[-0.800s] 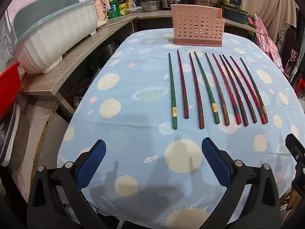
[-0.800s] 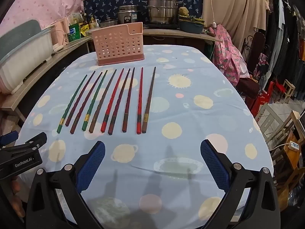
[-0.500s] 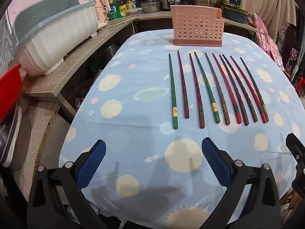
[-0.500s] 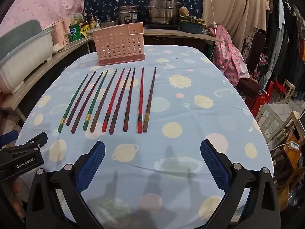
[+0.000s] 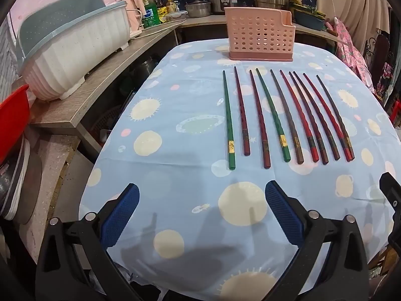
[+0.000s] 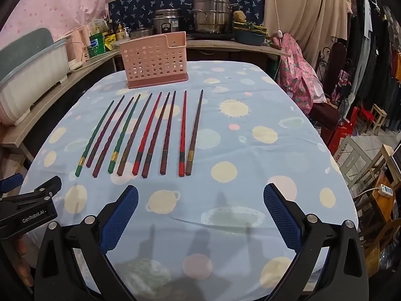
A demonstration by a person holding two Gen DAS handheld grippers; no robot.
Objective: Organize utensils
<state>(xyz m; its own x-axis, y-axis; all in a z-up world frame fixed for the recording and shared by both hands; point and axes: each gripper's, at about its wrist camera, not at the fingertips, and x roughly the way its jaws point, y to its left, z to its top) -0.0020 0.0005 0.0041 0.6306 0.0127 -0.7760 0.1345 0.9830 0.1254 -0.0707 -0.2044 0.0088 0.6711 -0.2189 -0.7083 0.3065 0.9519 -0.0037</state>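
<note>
Left wrist view is showing the left gripper [image 5: 201, 213] hovering over the near part of a table covered by a light blue cloth [image 5: 175, 175] printed with planets and suns, its blue-padded fingers [image 5: 120, 215] spread wide with nothing between them. Ten chopsticks [image 5: 288, 118] are lying flat on the cloth in a side-by-side row beyond the gripper, well apart from it, their thick ends pointing toward the camera; two are green [image 5: 229, 123], and the others are red, dark red or brown. A pink perforated utensil holder [image 5: 259, 37] is standing upright on the cloth just past the narrow tips of the chopsticks. A white dish-drying rack [image 5: 75, 55] is sitting on a wooden counter [image 5: 75, 100] to the left of the table. Right wrist view is showing the right gripper [image 6: 200, 213] likewise released and empty, hanging above the cloth short of the chopstick row, with the holder beyond it and steel pots [image 6: 211, 16] lining the back counter. At that view's left edge, a hand [image 6: 21, 258] is holding the other gripper's black body.
</note>
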